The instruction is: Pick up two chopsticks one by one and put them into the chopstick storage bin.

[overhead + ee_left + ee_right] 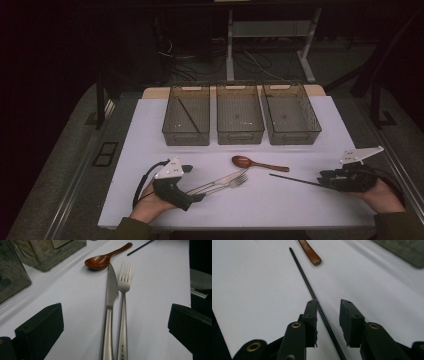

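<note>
A black chopstick (295,180) (304,277) lies on the white mat at the right. My right gripper (322,178) (328,302) is low over its near end with the jaws astride it: the left pad is right beside the stick, the right pad stands clear, so it is open. At the left, a steel knife (220,181) (111,290) and fork (239,180) (124,280) lie side by side. Their handles run between the wide-open jaws of my left gripper (195,184) (116,312). A brown wooden spoon (250,163) (100,261) rests just beyond them.
Three dark mesh bins stand in a row at the back: left (186,140), middle (240,136), right (295,136). A thin black stick (189,115) lies slantwise in the left bin. The white mat (145,135) ends close to both hands at the front edge.
</note>
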`<state>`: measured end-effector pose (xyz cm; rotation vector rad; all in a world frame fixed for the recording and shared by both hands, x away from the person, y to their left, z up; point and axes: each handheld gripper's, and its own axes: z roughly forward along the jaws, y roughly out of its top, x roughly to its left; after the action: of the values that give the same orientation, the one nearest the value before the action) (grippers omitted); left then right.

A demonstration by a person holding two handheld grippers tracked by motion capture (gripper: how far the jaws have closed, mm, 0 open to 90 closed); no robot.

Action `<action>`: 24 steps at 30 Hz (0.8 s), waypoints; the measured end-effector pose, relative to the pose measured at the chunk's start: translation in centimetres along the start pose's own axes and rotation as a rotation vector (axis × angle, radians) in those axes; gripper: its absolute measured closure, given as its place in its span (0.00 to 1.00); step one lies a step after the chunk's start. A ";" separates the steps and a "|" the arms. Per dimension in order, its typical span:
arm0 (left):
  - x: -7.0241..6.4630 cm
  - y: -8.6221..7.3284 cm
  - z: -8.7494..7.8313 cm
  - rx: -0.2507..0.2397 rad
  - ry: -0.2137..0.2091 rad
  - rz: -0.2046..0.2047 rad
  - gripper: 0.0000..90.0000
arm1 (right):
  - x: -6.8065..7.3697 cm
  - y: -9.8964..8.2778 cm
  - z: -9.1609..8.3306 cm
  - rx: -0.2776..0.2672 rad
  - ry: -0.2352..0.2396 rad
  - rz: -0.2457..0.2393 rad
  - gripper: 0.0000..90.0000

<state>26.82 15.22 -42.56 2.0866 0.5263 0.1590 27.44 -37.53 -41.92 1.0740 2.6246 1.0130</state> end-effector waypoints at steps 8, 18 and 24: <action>0.0 0.0 -0.1 -0.001 0.001 -0.001 0.00 | -0.6 -1.6 -0.1 0.049 -0.007 0.005 0.82; -0.1 0.1 0.0 -0.001 0.002 0.002 0.00 | -1.1 -2.6 0.1 0.080 -0.008 -0.003 0.89; -0.1 0.1 0.0 0.000 0.001 0.004 0.00 | -0.8 -2.5 0.2 0.091 0.000 -0.051 0.90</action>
<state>26.74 15.17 -42.48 2.0882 0.5225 0.1625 26.63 -39.28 -43.77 1.0195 2.7067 0.8912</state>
